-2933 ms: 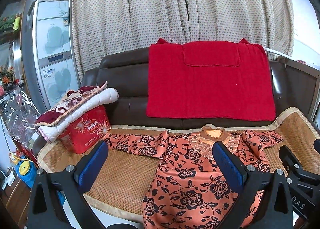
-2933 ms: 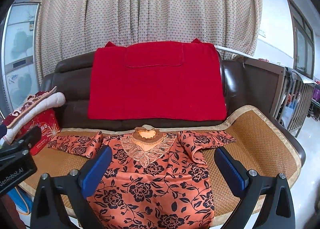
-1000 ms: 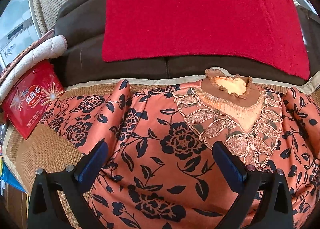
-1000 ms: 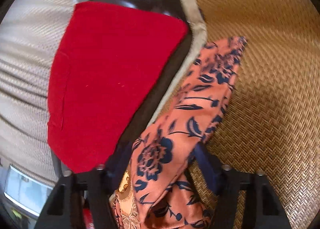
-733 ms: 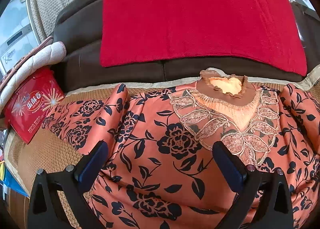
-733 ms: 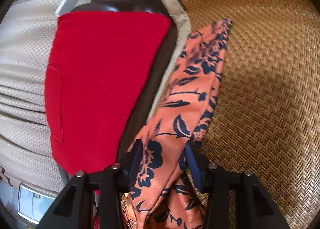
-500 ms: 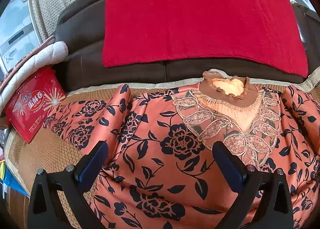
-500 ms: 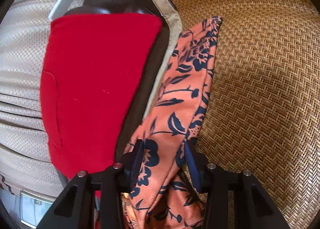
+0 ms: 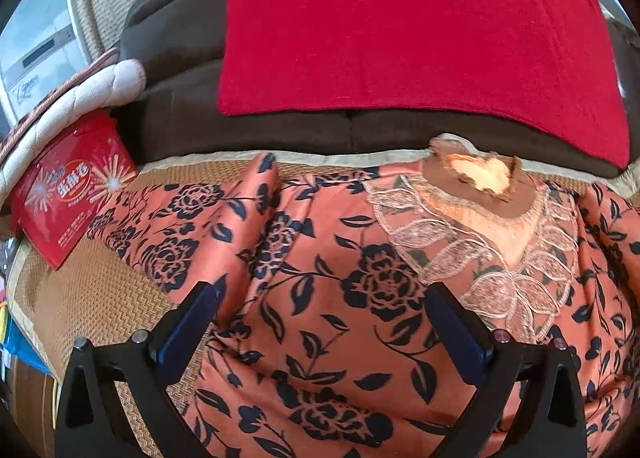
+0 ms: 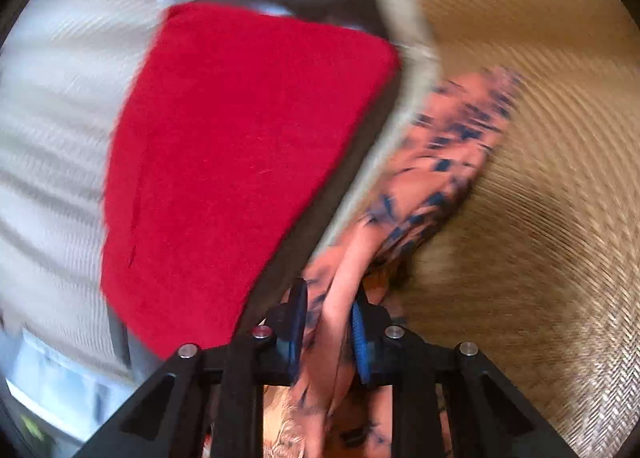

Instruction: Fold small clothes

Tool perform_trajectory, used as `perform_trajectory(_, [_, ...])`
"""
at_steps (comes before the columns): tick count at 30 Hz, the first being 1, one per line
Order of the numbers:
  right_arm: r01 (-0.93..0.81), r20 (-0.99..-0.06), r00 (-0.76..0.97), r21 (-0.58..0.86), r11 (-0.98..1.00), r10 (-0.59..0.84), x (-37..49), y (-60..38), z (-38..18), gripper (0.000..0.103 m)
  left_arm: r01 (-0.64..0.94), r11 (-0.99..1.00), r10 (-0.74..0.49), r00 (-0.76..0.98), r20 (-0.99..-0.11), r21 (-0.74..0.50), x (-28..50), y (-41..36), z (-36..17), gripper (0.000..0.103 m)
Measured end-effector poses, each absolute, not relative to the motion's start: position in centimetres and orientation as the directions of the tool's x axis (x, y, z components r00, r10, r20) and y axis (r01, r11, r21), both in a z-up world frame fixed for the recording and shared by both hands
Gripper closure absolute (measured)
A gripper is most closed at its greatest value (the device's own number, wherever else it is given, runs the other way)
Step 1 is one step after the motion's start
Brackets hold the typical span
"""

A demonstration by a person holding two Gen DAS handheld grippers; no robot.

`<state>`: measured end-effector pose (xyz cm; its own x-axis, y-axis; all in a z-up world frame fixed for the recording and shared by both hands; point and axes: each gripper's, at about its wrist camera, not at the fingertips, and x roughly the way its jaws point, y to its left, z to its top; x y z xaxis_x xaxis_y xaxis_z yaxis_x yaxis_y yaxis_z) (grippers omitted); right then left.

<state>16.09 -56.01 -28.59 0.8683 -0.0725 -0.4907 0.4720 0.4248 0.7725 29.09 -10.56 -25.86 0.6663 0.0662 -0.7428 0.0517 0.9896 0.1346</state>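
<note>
An orange blouse with black flowers (image 9: 328, 278) lies face up on the woven mat (image 9: 100, 298), its lace collar (image 9: 480, 218) toward the sofa back. Its left sleeve (image 9: 180, 226) stretches toward a red packet. My left gripper (image 9: 320, 322) hovers open over the blouse's chest, nothing between its blue pads. In the blurred right wrist view, the blouse's other sleeve (image 10: 432, 174) runs along the mat edge, bunched and lifted off the mat near the gripper. My right gripper (image 10: 328, 322) is closing on this sleeve, and its blue pads pinch the gathered cloth.
A red towel (image 9: 400, 30) hangs over the brown sofa back (image 9: 172, 110). A red snack packet (image 9: 68, 194) and a folded quilt (image 9: 80, 94) sit at the mat's left end. Woven mat (image 10: 540, 178) stretches to the right of the sleeve.
My right gripper's jaws have narrowed onto the sleeve and pinched it; the sleeve has bunched and the view has swung and blurred. The left gripper stays open and almost still.
</note>
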Motion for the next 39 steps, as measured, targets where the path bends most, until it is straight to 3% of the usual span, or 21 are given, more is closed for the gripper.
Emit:
perform_trajectory(6, [0.308, -0.469, 0.880, 0.676, 0.669, 0.069, 17.9, -49.1, -24.3, 0.082, -0.029, 0.992, 0.112, 0.663, -0.740, 0.125, 30.1, -7.7, -25.5, 0.000])
perform_trajectory(10, [0.234, -0.559, 0.806, 0.604, 0.761, 0.196, 18.8, -43.3, -25.2, 0.082, -0.073, 0.991, 0.133, 0.649, -0.749, 0.113, 30.4, -5.9, -25.6, 0.000])
perform_trajectory(16, [0.269, -0.690, 0.622, 0.632, 0.727, 0.370, 19.9, -40.4, -31.2, 0.076, 0.015, 0.991, 0.095, 0.606, -0.790, 0.130, 30.4, -6.9, -27.0, 0.000])
perform_trajectory(20, [0.321, -0.642, 0.629, 0.729, 0.605, 0.439, 19.0, -43.0, -32.4, 0.073, 0.104, 0.979, 0.095, 0.526, -0.845, 0.175, 30.7, -8.8, -29.6, 0.000])
perform_trajectory(21, [0.321, -0.624, 0.640, 0.747, 0.582, 0.448, 19.6, -43.2, -32.2, 0.068, 0.124, 0.979, 0.085, 0.482, -0.872, 0.164, 30.9, -9.1, -30.6, 0.000])
perform_trajectory(24, [0.329, -0.555, 0.724, 0.800, 0.503, 0.410, 17.5, -46.3, -31.4, 0.012, 0.116, 0.986, 0.066, 0.408, -0.911, 0.123, 31.4, -9.0, -32.2, 0.000])
perform_trajectory(30, [0.347, -0.451, 0.842, 0.873, 0.343, 0.296, 15.2, -50.8, -31.0, 0.013, 0.034, 0.999, -0.043, 0.372, -0.927, -0.033, 31.5, -6.5, -32.8, 0.000])
perform_trajectory(36, [0.385, -0.391, 0.900, 0.920, 0.073, 0.192, 13.5, -55.3, -35.3, 0.023, 0.011, 1.000, -0.029, 0.396, -0.918, -0.027, 30.3, -6.5, -32.7, 0.000])
perform_trajectory(38, [0.395, -0.409, 0.899, 0.912, 0.115, 0.154, 14.0, -55.8, -34.9, 0.037, 0.018, 0.999, -0.033, 0.354, -0.935, -0.028, 30.5, -6.6, -32.5, 0.000])
perform_trajectory(39, [0.398, -0.417, 0.898, 0.906, 0.146, 0.140, 14.7, -55.5, -34.7, 0.058, 0.025, 0.999, -0.030, 0.349, -0.936, -0.023, 30.8, -6.7, -32.0, 0.000])
